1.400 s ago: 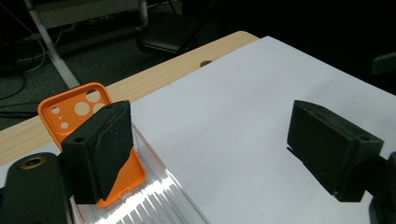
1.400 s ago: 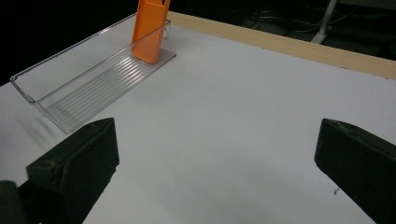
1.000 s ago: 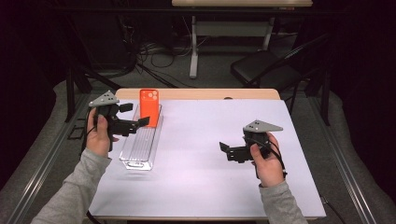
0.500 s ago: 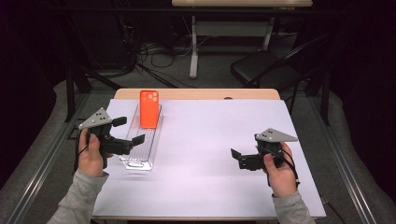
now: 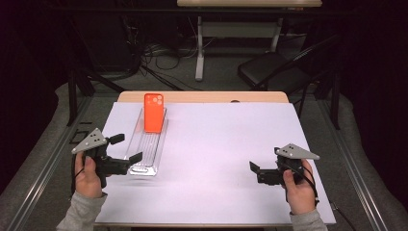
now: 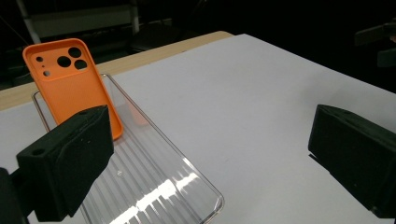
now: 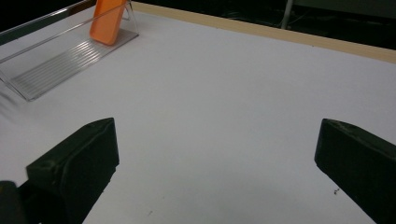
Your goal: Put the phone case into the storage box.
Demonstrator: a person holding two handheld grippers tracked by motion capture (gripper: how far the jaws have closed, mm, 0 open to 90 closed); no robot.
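Note:
An orange phone case (image 5: 154, 112) stands upright, leaning at the far end of a clear ridged tray (image 5: 146, 144) on the left of the white sheet. My left gripper (image 5: 127, 147) is open beside the tray's near end with nothing between its jaws. In the left gripper view the orange phone case (image 6: 70, 79) shows its camera holes, and the clear ridged tray (image 6: 154, 186) runs under my left gripper (image 6: 210, 163). My right gripper (image 5: 263, 162) is open over bare sheet at the near right. In the right gripper view my right gripper (image 7: 217, 168) points toward the distant orange phone case (image 7: 108, 21) and tray (image 7: 60, 60).
The white sheet (image 5: 221, 144) covers most of a wooden table, whose bare edge (image 5: 207, 97) shows at the back. Beyond it stand a black chair (image 5: 274, 72) and another table's white leg (image 5: 199, 48), with cables on the floor. Metal rails flank the table.
Both hands have drawn back toward the near edge. The left gripper moved from beside the phone case down to the tray's near end. The right gripper moved nearer and rightward.

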